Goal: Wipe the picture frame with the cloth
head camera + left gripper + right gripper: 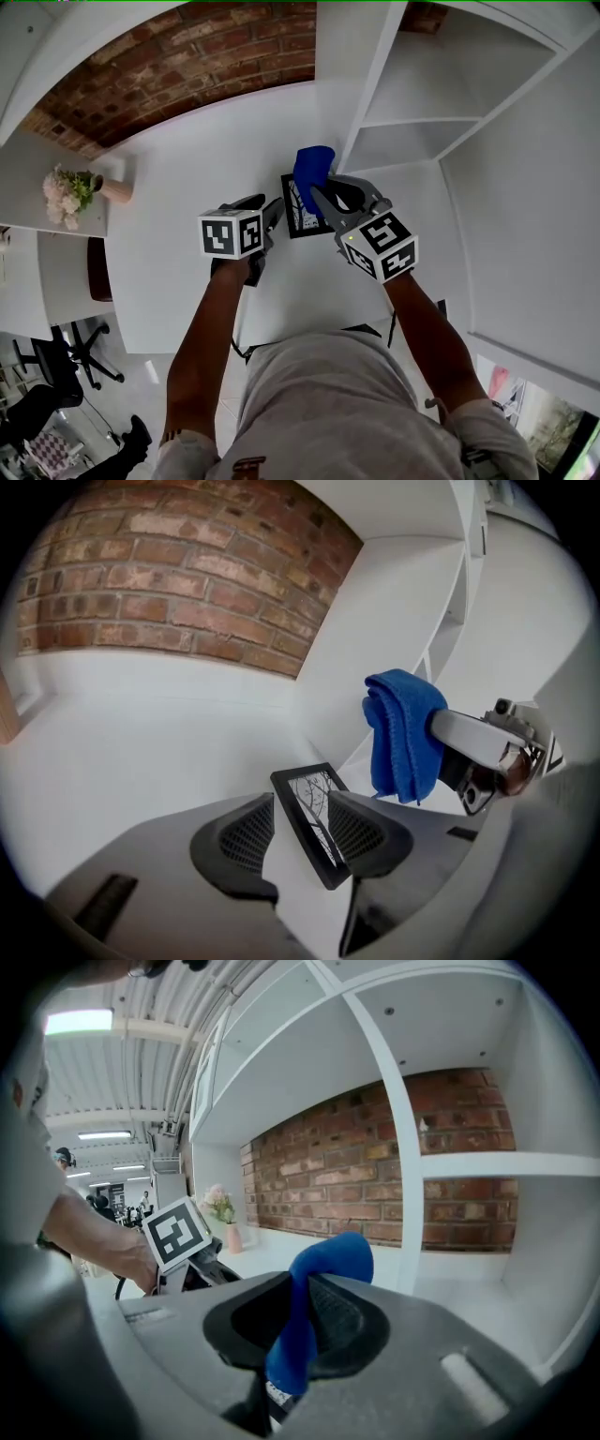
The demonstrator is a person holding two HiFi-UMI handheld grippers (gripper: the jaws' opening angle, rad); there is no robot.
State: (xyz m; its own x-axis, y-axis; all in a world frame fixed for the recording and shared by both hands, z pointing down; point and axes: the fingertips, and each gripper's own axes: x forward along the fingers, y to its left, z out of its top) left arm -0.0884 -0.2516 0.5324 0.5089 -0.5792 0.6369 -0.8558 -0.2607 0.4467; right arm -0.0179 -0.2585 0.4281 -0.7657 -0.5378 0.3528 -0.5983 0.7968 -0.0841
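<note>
Right hand-held gripper (298,1309) with blue cloth (330,1258)

Blue cloth (403,733) — black frame (306,810), perhaps branch-patterned

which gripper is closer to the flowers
Left. The left gripper is right of the flowers in head view; the right gripper, shut on the cloth, is farther right.

Brick wall (187,61) behind white table (178,187), white shelving (450,84) beside.
</note>
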